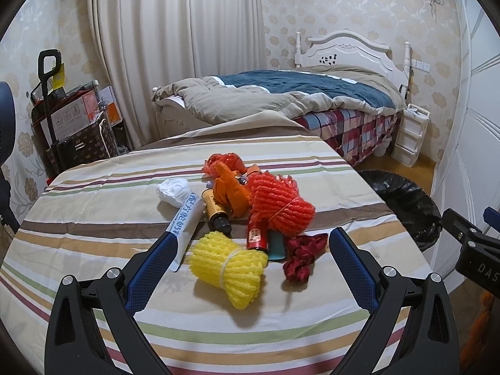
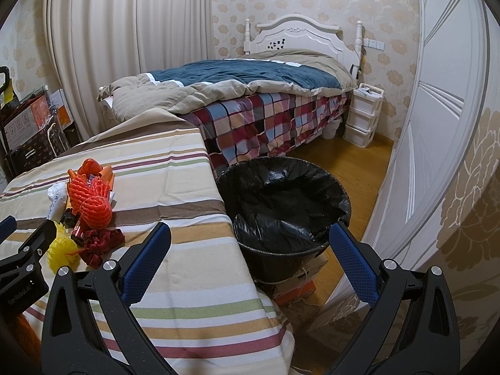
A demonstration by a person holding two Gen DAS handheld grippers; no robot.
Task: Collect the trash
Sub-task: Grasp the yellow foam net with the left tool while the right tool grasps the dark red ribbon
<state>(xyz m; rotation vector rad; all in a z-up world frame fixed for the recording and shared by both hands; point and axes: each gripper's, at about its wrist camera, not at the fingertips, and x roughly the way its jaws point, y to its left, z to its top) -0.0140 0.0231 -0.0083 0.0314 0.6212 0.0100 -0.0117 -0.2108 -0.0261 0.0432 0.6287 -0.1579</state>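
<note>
Gaping wide and empty, left gripper (image 1: 253, 234) frames the yellow foam net (image 1: 228, 268); right gripper (image 2: 250, 228) equally wide, empty.

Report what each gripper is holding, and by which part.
Nothing is held. The left gripper is open above the yellow foam net; the right gripper is open and empty.

Both grippers, left gripper (image 1: 251, 243) and right gripper (image 2: 248, 237), have black frames, silver screws, blue textured jaws.
</note>
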